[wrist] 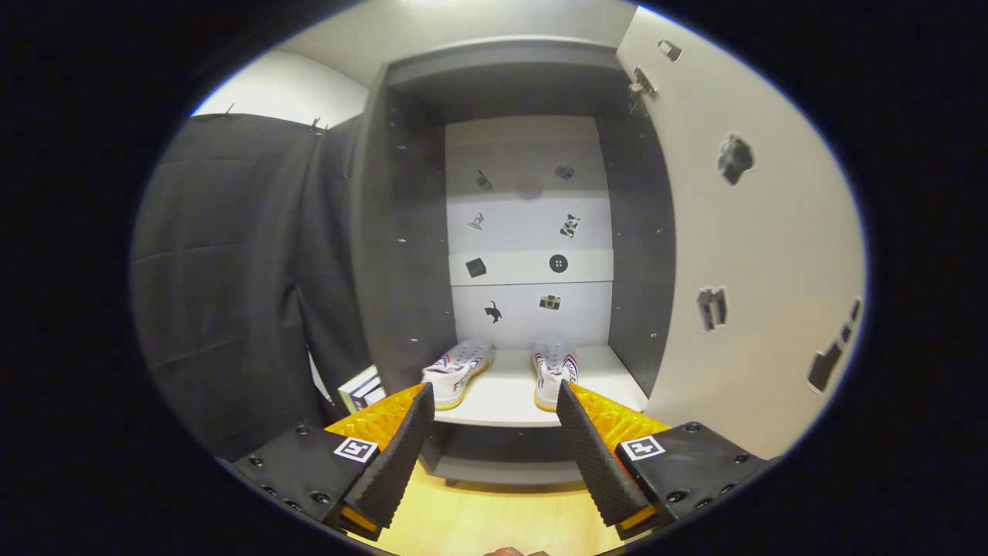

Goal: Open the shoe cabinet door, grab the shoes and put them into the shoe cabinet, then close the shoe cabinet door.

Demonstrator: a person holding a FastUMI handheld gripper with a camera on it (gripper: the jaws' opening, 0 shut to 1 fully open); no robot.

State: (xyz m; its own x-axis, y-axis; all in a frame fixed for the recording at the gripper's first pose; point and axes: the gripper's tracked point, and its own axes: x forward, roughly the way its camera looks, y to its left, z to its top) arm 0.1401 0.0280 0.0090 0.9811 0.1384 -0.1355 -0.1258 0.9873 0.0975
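Closing next: both shoes (502,371) shelved, gripper (494,432) wide open, empty. Hook door (756,255) at 3 o'clock, swing steadily.

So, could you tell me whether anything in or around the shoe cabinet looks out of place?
Nothing stands out. Two white shoes sit apart on the shelf of the shoe cabinet, and the door stands open beside them. The gripper is open and empty, just ahead of the shelf.
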